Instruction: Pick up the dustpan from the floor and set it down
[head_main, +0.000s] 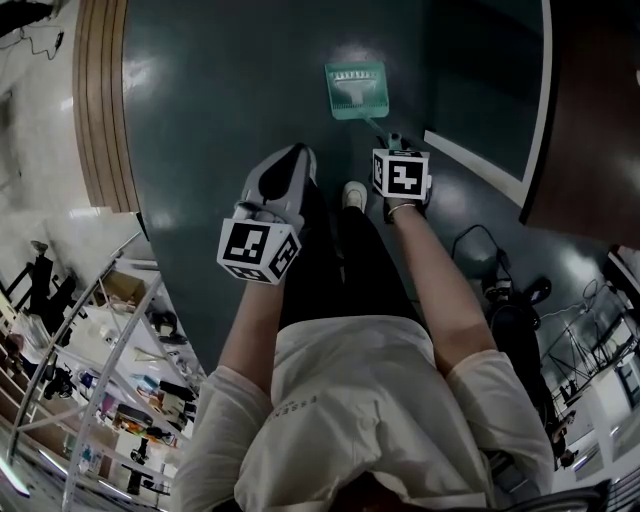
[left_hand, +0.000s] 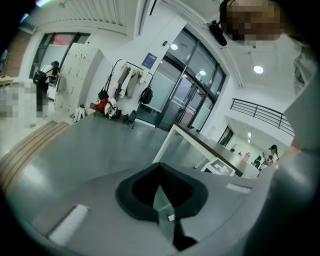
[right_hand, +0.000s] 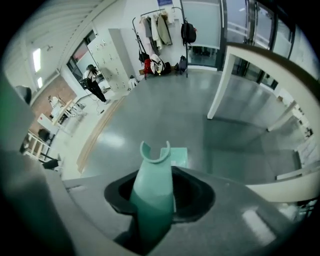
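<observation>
Big open hall in a work building, part lobby and part lab. Polished dark floor (head_main: 230, 90) with glare spots, edged by a wooden strip (head_main: 100, 100). Tall glass doors (left_hand: 187, 95) on the far wall. Beside them a coat rack (left_hand: 125, 80) with jackets, bags (left_hand: 107, 107) dumped under it, and a bank of pale lockers (left_hand: 75, 75) with a person (left_hand: 47, 80) standing there. Long white table (left_hand: 210, 145). Railing (left_hand: 260, 112) of an upper level, round ceiling lights (left_hand: 258, 69). Metal shelves (head_main: 130, 370) crammed with small gear, and cables and dark equipment (head_main: 500, 280) on the floor. Desks (right_hand: 47, 120) at the far side.
</observation>
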